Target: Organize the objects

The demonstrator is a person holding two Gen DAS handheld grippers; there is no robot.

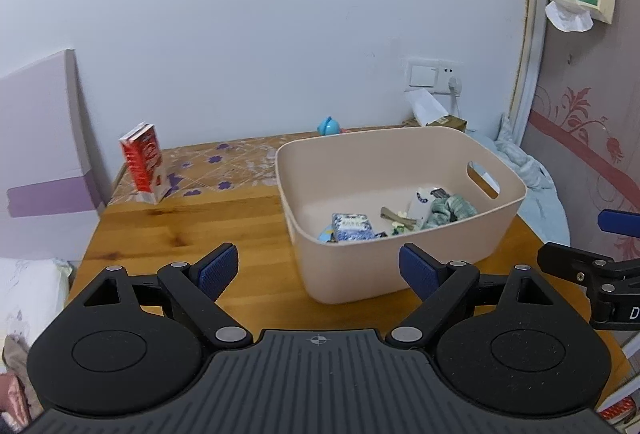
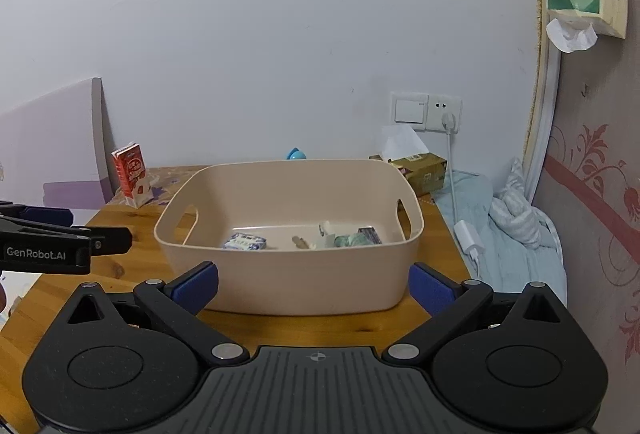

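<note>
Gaping empty, both the left hand-held gripper (image 1: 318,268) and right hand-held gripper (image 2: 314,286) face the beige bin (image 2: 288,274) just ahead.

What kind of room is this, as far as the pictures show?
Probably a bedroom at home. A small wooden table stands against a white wall, with crumpled blue bedding beside it. A tissue box sits under a wall socket, and a beige bin holds small personal items.
</note>
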